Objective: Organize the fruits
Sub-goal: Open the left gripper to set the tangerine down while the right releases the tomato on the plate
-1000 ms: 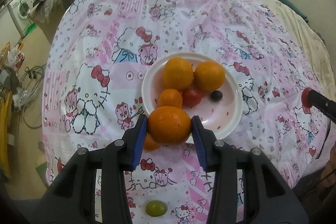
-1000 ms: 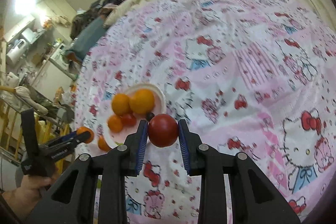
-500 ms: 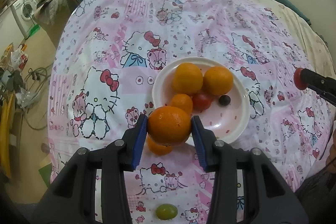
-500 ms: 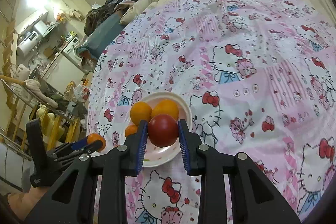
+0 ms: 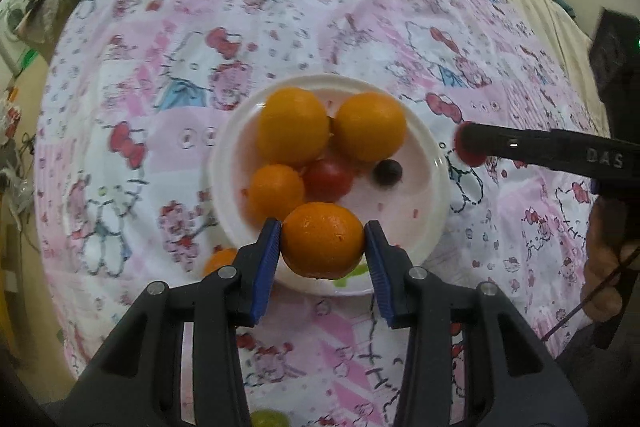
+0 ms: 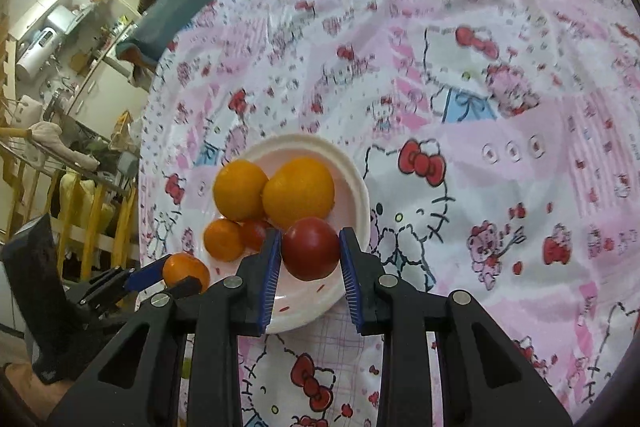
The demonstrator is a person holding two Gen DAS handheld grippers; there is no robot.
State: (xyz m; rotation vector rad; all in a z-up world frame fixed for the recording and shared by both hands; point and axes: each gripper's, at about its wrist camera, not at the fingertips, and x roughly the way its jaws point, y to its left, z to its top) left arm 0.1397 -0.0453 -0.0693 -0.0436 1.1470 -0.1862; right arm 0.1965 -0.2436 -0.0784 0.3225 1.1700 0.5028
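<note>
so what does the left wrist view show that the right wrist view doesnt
Only the left wrist view shows the dark grape on the plate and a green grape on the bedsheet. Only the right shows the room's shelves. Both show the left hand-held gripper clamping an orange and the right hand-held gripper clamping a tomato.

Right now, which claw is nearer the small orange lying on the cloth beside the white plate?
Left. The left claw hovers just beside that small orange; the right claw is across the white plate.

Pink cartoon-cat bedsheet; washing machine; perhaps a water heater.
</note>
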